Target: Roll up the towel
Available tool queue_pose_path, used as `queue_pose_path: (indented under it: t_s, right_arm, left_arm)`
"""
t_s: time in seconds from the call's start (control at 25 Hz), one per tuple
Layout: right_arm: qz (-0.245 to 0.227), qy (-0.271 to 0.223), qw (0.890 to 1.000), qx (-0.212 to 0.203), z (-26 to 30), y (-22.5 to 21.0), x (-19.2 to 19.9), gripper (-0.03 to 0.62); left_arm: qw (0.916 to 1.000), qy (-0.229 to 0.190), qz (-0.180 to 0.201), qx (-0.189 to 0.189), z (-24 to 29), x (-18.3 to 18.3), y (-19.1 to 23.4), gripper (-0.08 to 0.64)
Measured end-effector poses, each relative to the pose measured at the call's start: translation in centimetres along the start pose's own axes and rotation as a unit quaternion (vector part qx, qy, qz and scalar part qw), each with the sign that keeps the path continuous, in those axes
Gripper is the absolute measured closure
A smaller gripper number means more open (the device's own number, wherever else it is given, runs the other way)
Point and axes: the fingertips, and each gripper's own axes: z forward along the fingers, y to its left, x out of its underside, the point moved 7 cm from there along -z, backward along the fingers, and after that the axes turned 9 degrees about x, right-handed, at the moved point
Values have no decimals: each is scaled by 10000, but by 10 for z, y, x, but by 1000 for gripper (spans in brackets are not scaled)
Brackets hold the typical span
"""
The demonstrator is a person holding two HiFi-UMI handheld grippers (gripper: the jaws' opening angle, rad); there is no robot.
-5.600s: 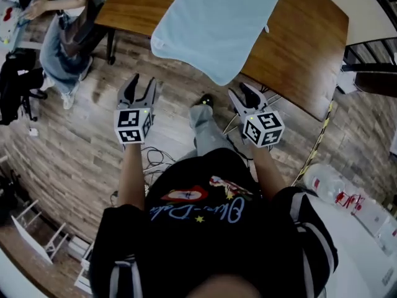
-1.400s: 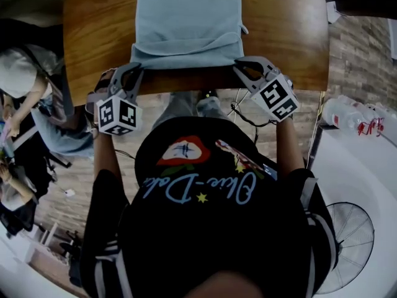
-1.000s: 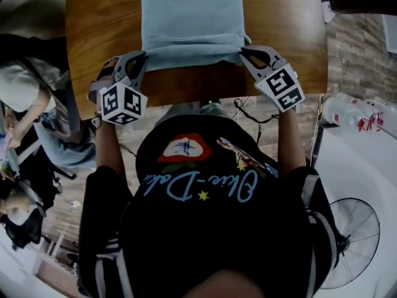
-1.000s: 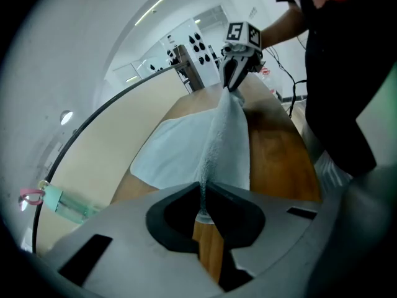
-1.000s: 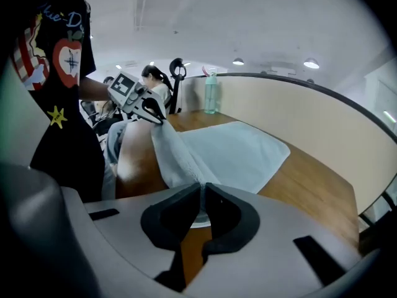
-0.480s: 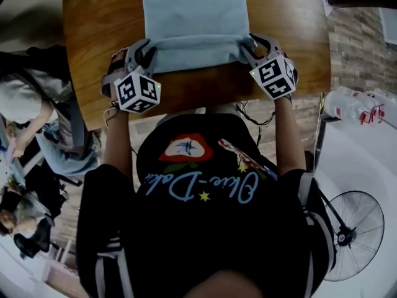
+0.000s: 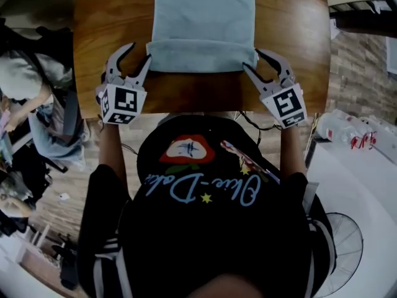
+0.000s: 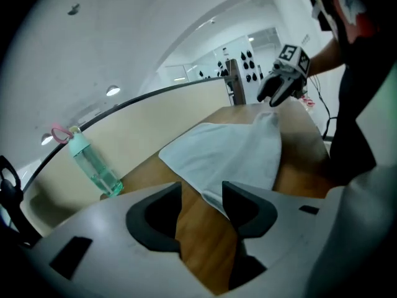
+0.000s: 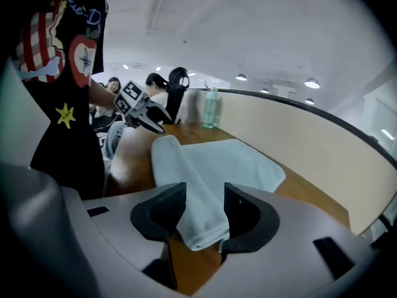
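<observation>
A light blue towel (image 7: 203, 17) lies lengthwise on the wooden table (image 7: 291, 36), its near end turned over into a short roll (image 7: 201, 56). My left gripper (image 7: 132, 54) hovers just off the roll's left end with its jaws opening; only bare table and the towel's corner (image 8: 214, 197) show beyond them. My right gripper (image 7: 251, 59) sits at the roll's right end, jaws also opening. In the right gripper view the roll's end (image 9: 200, 222) lies in the gap of that gripper (image 9: 205, 197) with the pads off it. Each gripper sees the other across the towel.
A green water bottle (image 8: 93, 166) stands at the table's far left side, by a beige partition. A seated person (image 7: 28, 92) is on the left. Packed bottles (image 7: 353, 135) and a fan (image 7: 340, 253) lie to the right. The table's near edge (image 7: 198, 104) runs just under my grippers.
Both grippers were shut on the towel's near edge and rolled it forward. Now both have let go, opened, and drawn back a little from the roll's ends.
</observation>
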Motion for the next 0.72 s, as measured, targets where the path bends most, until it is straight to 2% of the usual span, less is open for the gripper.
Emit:
queue_pose_path:
  t_s: [0.12,0.24,0.32,0.44,0.64,0.72]
  right_arm:
    - [-499,177,9969,-581,8,29,8,430]
    - [-1352,577,9846,-948,21,47,23,430]
    - [-1539,751,9783,-1169,28,49,31,430]
    - [-1623,967,9726,-1356,39,49,41,430]
    - [-2100,1106,9618,-1366,52,47,46,430]
    - [-2151,1085,9611,-1351,53,46,45,441]
  left_arm:
    - [9962,413,674,356,-3,10,-37,360]
    - [9827,896,1372,860,7,25,-68,360]
    - [9783,1080,1487,955,15,32,-71,362]
    - [9754,1274,1555,904,21,37,-63,362]
    - [9606,1521,2104,994,28,33,-54,370]
    - [9600,1562,2145,896,29,31,-49,453]
